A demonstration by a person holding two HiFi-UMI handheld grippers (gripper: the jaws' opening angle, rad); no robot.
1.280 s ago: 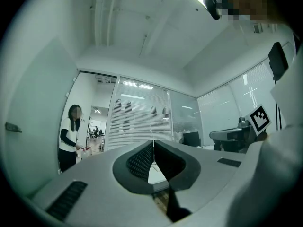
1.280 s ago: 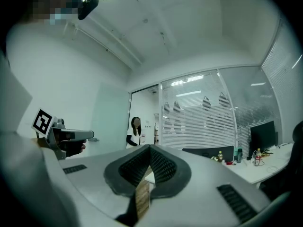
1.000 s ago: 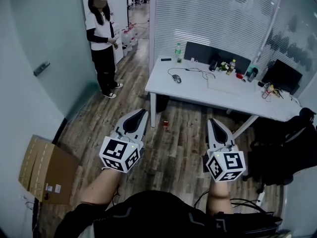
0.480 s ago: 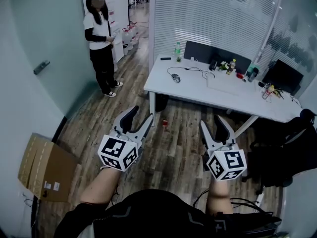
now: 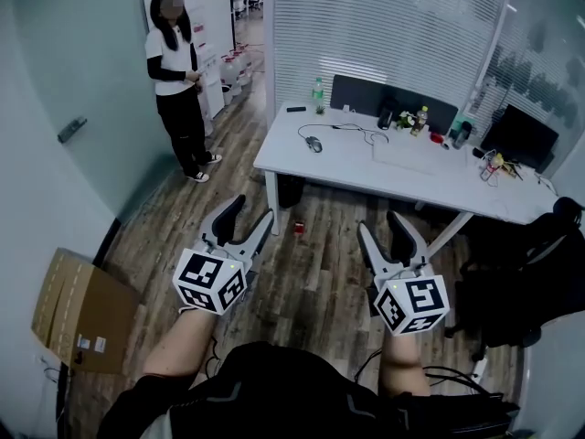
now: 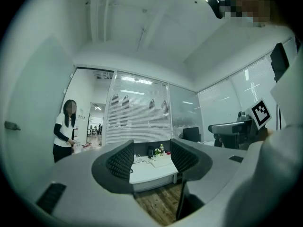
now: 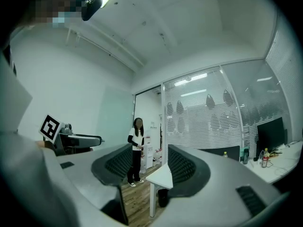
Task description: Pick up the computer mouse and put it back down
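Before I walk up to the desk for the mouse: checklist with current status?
1. Left gripper open, empty: ok; its jaws have just been opening, nothing between them.
2. Right gripper open, empty: ok; jaws have just been opening too, nothing between them.
3. Small dark corded computer mouse located: ok; it lies on the white desk, near the desk's left end in the head view.
4. Mouse in reach: not ok; both grippers hang over the wooden floor, short of the desk.
5. Standing person in white top clear of the desk: ok; off to the left.
6. Mouse cable free to lift: cannot tell; too small.
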